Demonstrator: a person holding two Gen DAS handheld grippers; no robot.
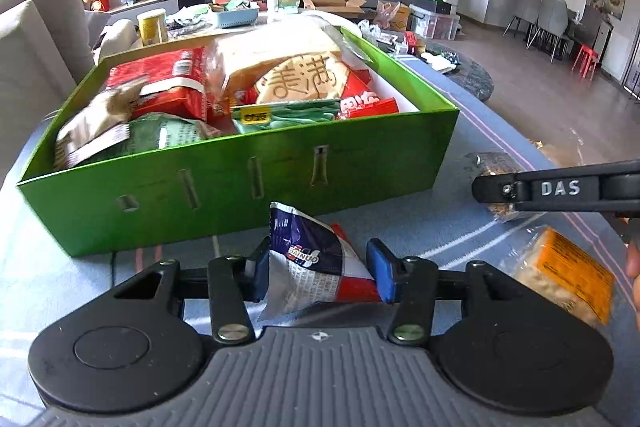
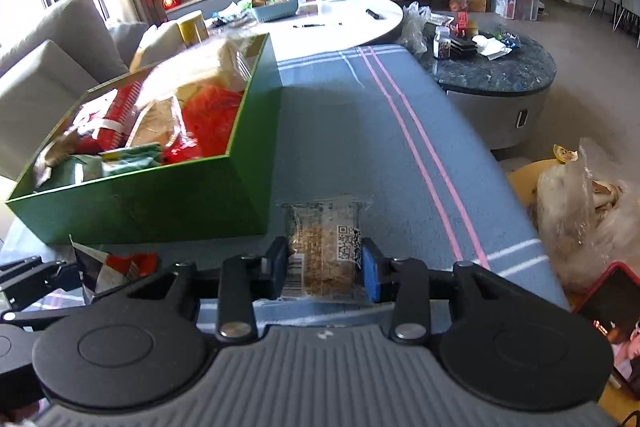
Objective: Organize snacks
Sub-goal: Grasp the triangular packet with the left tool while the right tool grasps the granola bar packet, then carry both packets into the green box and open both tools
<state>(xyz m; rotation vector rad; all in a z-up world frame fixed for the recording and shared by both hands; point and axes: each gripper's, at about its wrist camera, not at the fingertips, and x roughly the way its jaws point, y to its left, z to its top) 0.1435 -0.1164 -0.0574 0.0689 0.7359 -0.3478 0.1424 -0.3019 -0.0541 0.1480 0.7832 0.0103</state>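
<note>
1. A grey sofa (image 1: 36, 39) stands at the far left, behind the counter (image 1: 460, 131), which wears a blue striped cloth.
2. A green box (image 1: 248, 183) sits on the left part of the counter, packed with snacks: red packs (image 1: 168, 83), a green pack (image 1: 168, 135), a bread bag (image 1: 272, 59).
3. The left hand-held gripper (image 1: 318, 273) is clenched on a blue-white-red pouch (image 1: 308, 255), just in front of the box's near wall, which stands between pouch and box interior.
4. The right hand-held gripper (image 2: 325, 269) grips a clear-wrapped cereal bar (image 2: 324, 251) with a QR code, low over the cloth, just right of the box corner.
5. An orange-labelled pack (image 1: 568, 275) lies on the cloth near the right hand-held gripper in the left wrist view.
6. Pink stripes (image 2: 420, 155) run along the cloth to the right of the bar.
7. Further right, off the counter, a dark round table (image 2: 492, 71) carries small clutter, and a plastic bag (image 2: 584, 211) sits beside the counter's edge.
</note>
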